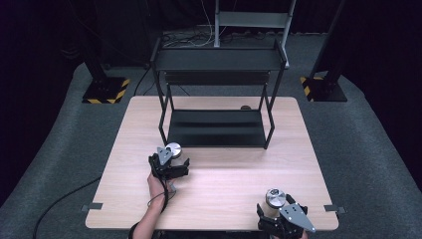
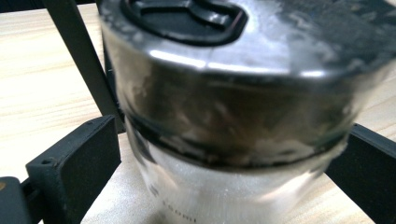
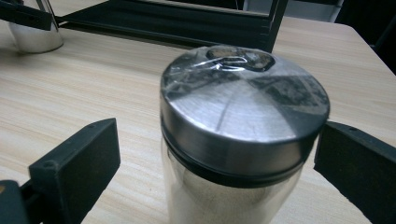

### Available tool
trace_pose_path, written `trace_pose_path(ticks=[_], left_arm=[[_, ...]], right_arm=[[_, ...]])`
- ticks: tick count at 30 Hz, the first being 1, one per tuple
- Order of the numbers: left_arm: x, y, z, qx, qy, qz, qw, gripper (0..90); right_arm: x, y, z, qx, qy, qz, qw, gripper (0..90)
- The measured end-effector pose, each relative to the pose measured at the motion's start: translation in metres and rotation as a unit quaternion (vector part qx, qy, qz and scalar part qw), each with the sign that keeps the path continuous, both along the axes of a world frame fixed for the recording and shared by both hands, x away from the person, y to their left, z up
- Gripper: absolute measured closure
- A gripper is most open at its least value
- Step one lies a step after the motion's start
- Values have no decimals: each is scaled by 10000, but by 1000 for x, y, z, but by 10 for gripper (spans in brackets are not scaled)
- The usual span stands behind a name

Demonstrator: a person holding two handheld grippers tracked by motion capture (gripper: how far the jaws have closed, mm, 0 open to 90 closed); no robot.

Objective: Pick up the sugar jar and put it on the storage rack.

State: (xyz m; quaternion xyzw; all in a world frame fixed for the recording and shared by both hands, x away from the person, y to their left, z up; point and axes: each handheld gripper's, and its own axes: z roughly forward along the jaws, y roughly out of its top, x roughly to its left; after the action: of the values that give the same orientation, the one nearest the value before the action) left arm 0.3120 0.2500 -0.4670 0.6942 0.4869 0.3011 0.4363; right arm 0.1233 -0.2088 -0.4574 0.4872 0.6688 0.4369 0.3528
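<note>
on the wooden table (image 1: 219, 184), both grippers' jaws stand spread around 2 steel-lidded glass jars (image 1: 173, 151) (image 1: 274, 200), neither pinched yet, so gripping and lifting remain undone.

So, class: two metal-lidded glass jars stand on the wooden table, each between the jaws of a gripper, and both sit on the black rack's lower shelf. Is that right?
Not quite. The jars stand on the bare table, in front of the black rack, not on its shelf. The high view shows the left jar at the left gripper and the right jar at the right gripper.
</note>
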Motion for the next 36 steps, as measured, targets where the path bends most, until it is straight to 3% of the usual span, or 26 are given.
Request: trace_pose_path(ticks=[15, 36], left_arm=[[6, 3, -1, -150, 17, 8, 9999, 0], [14, 2, -2, -141, -20, -63, 9999, 0]], right_arm=[[0, -1, 0, 8, 14, 54, 10000, 0], [1, 2, 2, -30, 38, 123, 9999, 0]])
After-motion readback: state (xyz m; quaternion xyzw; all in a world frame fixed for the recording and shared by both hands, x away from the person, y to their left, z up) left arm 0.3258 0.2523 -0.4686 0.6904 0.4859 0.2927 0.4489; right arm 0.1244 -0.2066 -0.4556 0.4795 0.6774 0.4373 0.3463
